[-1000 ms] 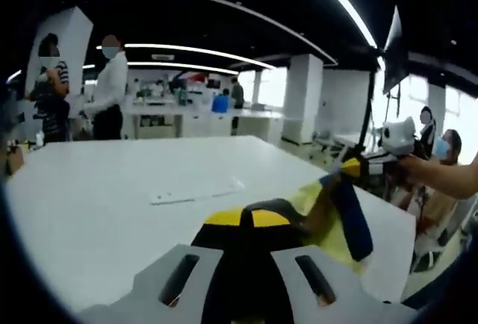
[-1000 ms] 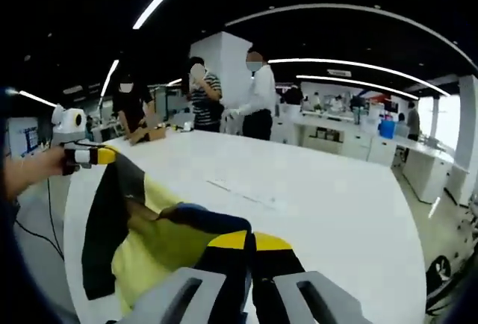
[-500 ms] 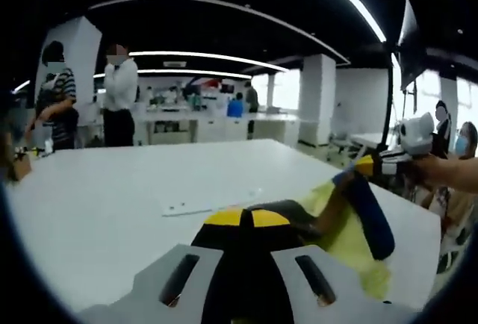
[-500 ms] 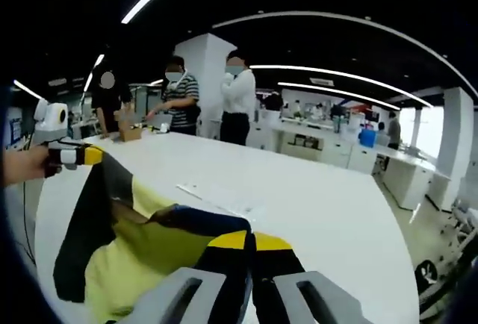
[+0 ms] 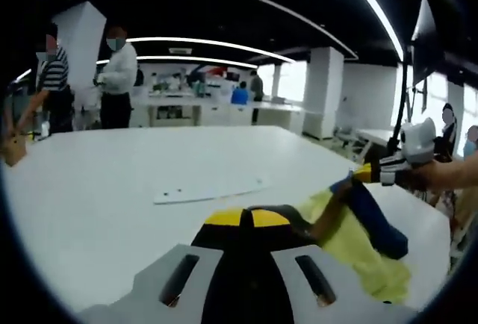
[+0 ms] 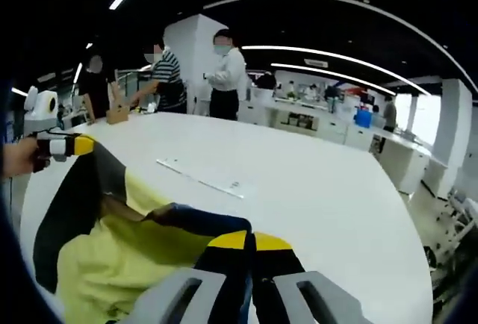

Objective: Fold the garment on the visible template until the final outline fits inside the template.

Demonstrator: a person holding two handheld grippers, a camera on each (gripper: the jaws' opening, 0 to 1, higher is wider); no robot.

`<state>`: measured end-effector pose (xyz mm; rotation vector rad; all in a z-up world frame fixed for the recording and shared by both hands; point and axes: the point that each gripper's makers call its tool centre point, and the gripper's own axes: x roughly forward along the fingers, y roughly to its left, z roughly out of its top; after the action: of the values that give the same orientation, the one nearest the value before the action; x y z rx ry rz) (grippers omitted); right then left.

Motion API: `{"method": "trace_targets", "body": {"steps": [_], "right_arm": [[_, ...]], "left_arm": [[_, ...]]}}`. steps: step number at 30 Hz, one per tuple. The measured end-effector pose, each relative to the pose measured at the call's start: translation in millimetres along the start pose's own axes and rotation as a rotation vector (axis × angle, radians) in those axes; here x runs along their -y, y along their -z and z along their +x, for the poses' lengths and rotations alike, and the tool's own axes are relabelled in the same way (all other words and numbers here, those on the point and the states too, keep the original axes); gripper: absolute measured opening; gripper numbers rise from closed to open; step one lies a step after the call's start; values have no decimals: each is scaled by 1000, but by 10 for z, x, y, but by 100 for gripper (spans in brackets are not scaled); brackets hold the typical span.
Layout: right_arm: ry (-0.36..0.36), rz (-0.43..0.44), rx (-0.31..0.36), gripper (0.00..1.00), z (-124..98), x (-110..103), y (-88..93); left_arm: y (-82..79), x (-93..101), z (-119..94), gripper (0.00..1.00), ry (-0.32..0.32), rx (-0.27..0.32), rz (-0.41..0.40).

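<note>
Early stage: both grippers are pinching the yellow-and-navy garment point(image 6: 127, 242), left hand-held gripper point(image 5: 252, 223) and right hand-held gripper point(image 6: 250, 245) holding it stretched above the near table point(image 6: 321, 197) edge. Template point(image 5: 205, 188) lying farther in, uncovered. No folds made yet.
</note>
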<state>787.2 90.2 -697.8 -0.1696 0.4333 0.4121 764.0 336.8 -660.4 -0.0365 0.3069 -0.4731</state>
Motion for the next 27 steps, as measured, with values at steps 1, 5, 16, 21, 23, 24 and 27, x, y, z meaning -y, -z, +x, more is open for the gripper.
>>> {"method": "trace_targets", "body": {"steps": [1,5,16,21,23,24,27], "right_arm": [[-1,-4,-5,0,19,-2,13],[-18,-6,-33,0,125,-3,85],[-69,-25,-107,2,291,-12,306],[-100,3,-101,20,285,-37,292],[-131,29,-102,29,270,-84,290],[-140,29,-106,34,260,-97,296],[-167,18,-112,44,212,-132,299]], "left_arm": [[22,-10,27,0,-2,-7,4],[138,-116,130,0,-29,-41,-7],[388,-278,302,13,-78,-101,-9],[386,-293,266,29,-79,-112,45],[363,-303,240,40,-80,-107,44],[345,-299,211,43,-79,-101,42],[332,-271,157,52,-64,-96,48]]}}
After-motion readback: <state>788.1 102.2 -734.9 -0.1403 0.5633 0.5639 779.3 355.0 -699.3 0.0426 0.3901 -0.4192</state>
